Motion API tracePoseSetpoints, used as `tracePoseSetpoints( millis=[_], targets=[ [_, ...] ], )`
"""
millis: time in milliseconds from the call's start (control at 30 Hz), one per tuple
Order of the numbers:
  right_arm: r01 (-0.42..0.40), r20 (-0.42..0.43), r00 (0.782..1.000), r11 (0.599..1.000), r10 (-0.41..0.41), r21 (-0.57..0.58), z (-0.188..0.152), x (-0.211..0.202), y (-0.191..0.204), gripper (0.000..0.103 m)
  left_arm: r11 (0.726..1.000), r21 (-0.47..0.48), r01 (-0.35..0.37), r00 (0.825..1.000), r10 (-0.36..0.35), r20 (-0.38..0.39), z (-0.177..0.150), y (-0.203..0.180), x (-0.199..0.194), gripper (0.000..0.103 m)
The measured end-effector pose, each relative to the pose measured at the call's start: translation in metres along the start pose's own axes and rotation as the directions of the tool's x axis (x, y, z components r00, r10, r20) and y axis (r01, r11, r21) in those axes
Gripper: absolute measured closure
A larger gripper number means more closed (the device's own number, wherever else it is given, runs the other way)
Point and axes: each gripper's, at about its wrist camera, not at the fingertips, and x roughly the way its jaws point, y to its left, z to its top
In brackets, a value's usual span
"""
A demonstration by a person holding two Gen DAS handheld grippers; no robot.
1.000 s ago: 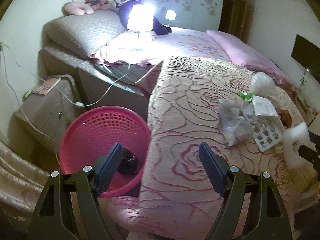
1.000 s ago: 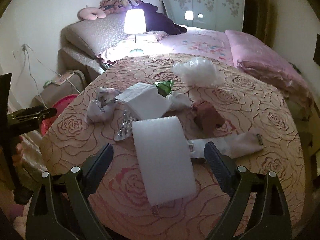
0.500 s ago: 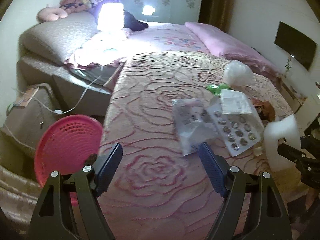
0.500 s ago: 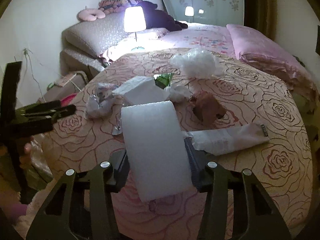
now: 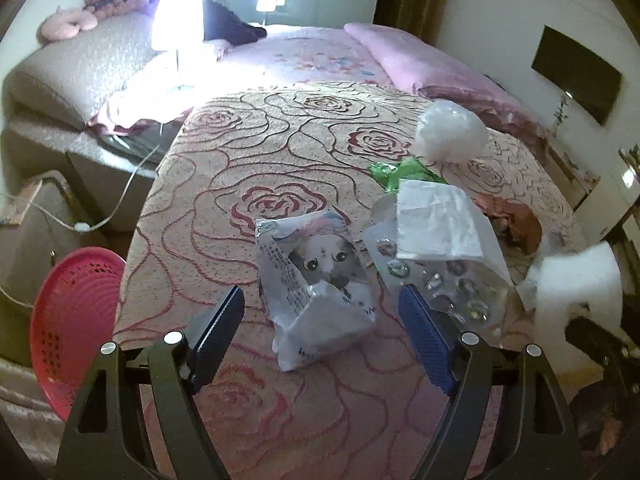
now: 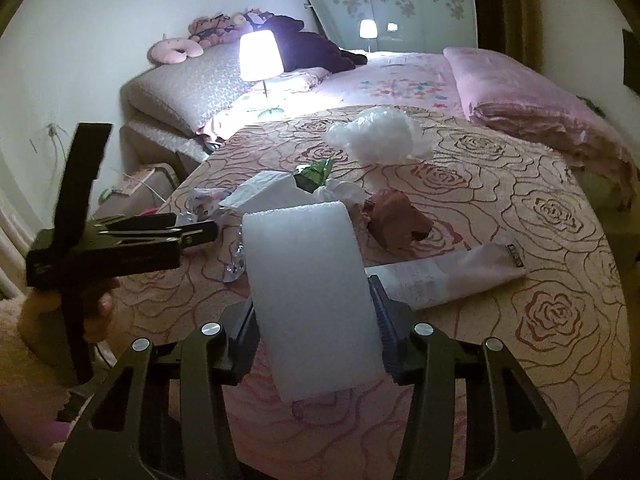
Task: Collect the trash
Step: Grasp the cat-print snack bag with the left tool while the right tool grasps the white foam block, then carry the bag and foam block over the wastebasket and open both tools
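Note:
On the rose-patterned bedspread [image 5: 248, 152] lies a white packet with a cat's face [image 5: 316, 280], right between the spread fingers of my open left gripper [image 5: 320, 332], which does not touch it. To its right are a blister pack [image 5: 444, 284], a white bag [image 5: 436, 216], a green wrapper [image 5: 396, 170] and a ball of clear plastic [image 5: 452, 132]. My right gripper [image 6: 312, 320] is shut on a white foam sheet [image 6: 308, 280], which stands up off the cover. Beyond it lie brown crumpled paper [image 6: 396, 220] and a rolled white paper [image 6: 448, 272].
A pink mesh basket [image 5: 74, 320] stands on the floor left of the bed, beside a low box with a cable. A lit lamp [image 6: 260, 56], pillows and a folded pink blanket [image 6: 532, 104] are at the back. The left gripper [image 6: 196, 234] reaches in from the left.
My right gripper closed onto the foam sheet and raised it slightly. My left gripper swung from over the pink basket rightward across the bed to the cat packet.

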Motion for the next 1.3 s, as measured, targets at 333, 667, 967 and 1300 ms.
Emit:
tracePoseSetpoints(
  millis=[333,667,967,1300],
  targets=[
    [-0.009,-0.001,1.0,1.0,0.009,0.017,0.0,0.0,-0.002,0.055,1.0,-0.015,0.027,1.0,-0.027,-0.002,-0.005,0.008,0.001,0.06],
    [-0.028,0.003,1.0,1.0,0.028,0.013,0.005,-0.002,0.006,0.055,0.999,-0.033,0.024,0.999,-0.023,0.036,-0.013,0.019,-0.019,0.067],
    [-0.052,0.013,0.999,0.998,0.053,-0.04,0.02,0.002,0.03,0.055,0.997,-0.062,-0.051,0.994,0.056,0.089,-0.017,0.039,-0.05,0.067],
    [-0.1,0.023,0.994,0.992,0.103,-0.083,0.051,0.017,0.064,0.055,0.981,-0.12,-0.154,0.975,0.171,0.145,-0.023,0.075,-0.09,0.067]
  ],
)
